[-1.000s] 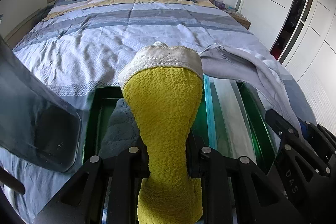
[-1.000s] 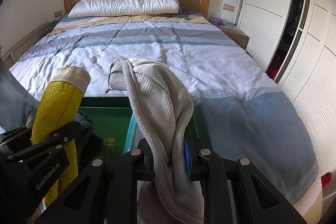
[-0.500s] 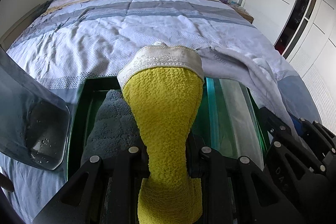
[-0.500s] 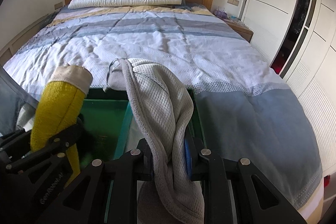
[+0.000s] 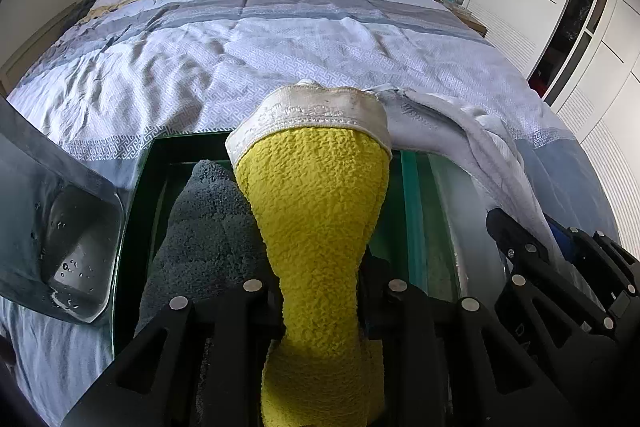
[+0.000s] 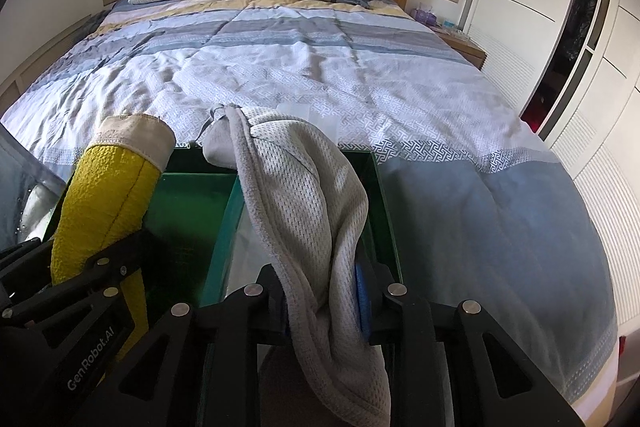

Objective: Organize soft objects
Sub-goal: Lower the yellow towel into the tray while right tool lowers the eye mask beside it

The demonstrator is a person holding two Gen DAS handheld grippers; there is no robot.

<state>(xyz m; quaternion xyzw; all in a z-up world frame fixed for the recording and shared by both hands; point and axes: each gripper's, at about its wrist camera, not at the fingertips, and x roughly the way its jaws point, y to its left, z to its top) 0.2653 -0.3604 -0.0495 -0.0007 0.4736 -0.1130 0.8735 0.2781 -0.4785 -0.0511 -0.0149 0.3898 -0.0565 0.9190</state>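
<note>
Both hand-held grippers have moved lower over the green bin (image 6: 192,195) on the bed (image 6: 320,75), the left hand-held gripper (image 5: 320,291) squeezing the yellow towel (image 5: 320,211) and the right hand-held gripper (image 6: 324,291) squeezing the gray mesh cloth (image 6: 304,195).

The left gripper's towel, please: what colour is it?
Yellow towel with a cream band, clearest in the left wrist view.

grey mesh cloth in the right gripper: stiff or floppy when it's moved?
Likely floppy: the grey mesh cloth folds over the right gripper and hangs in loose folds. Probably light; the thin mesh weave shows. Its dangling end may snag on the green bin.
</note>
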